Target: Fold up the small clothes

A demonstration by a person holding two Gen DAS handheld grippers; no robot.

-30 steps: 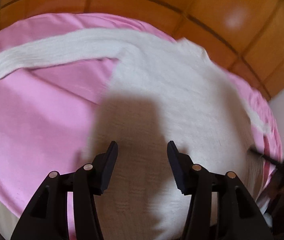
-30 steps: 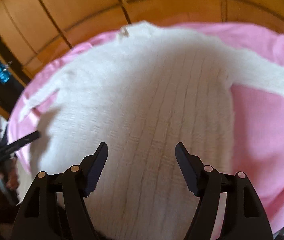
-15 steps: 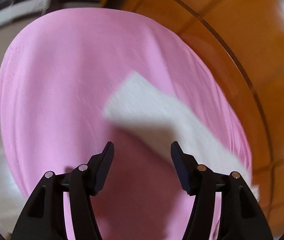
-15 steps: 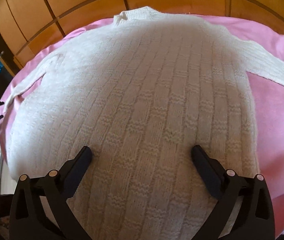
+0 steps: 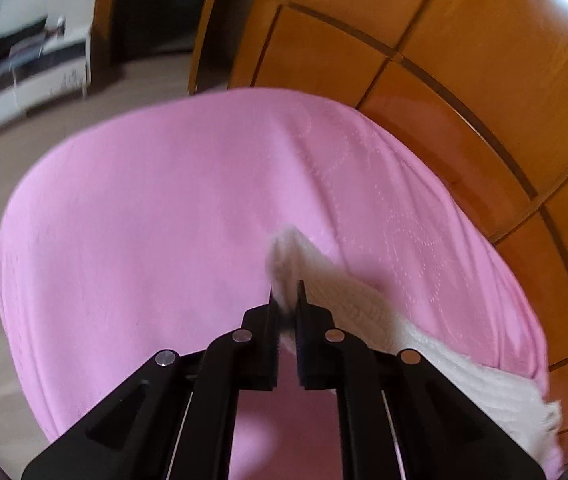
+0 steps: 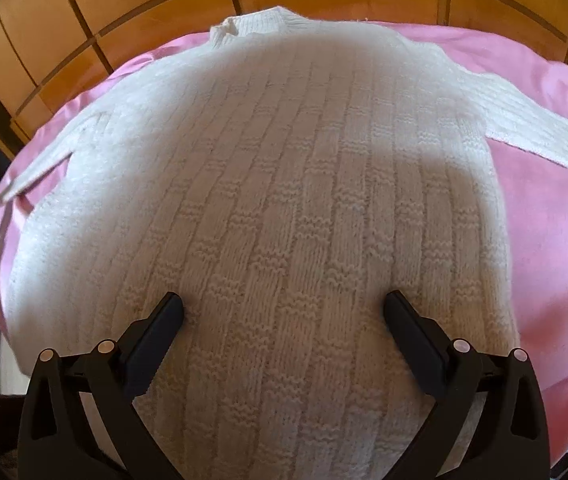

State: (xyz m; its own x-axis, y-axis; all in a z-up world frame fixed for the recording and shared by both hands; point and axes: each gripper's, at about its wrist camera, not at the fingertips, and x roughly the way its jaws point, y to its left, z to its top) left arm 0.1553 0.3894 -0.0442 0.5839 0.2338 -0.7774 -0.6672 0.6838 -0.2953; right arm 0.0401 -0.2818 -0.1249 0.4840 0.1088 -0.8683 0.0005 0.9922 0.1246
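Observation:
A cream knitted sweater [image 6: 284, 160] lies flat on a pink cover [image 6: 555, 240], collar [image 6: 252, 24] at the far side. One sleeve [image 6: 523, 128] runs off to the right; the other [image 6: 36, 176] runs left. My right gripper [image 6: 284, 304] stands wide open, low over the sweater's body, with only knit between its fingers. In the left wrist view, the end of a sleeve [image 5: 347, 300] lies on the pink cover [image 5: 144, 220]. My left gripper [image 5: 285, 290] is closing its jaws on the sleeve's cuff, which is pinched between the pads and pokes out beyond them.
Orange wooden panelling [image 5: 443, 60] runs right behind the covered surface [image 6: 124, 0]. To the left of the cover's edge are bare floor, a white low cabinet [image 5: 24, 80] and a dark doorway [image 5: 152, 8].
The left gripper swept from the sweater's body out along the sleeve to its cuff, and its jaws closed there. The right gripper's jaws spread wide and sank a little toward the knit.

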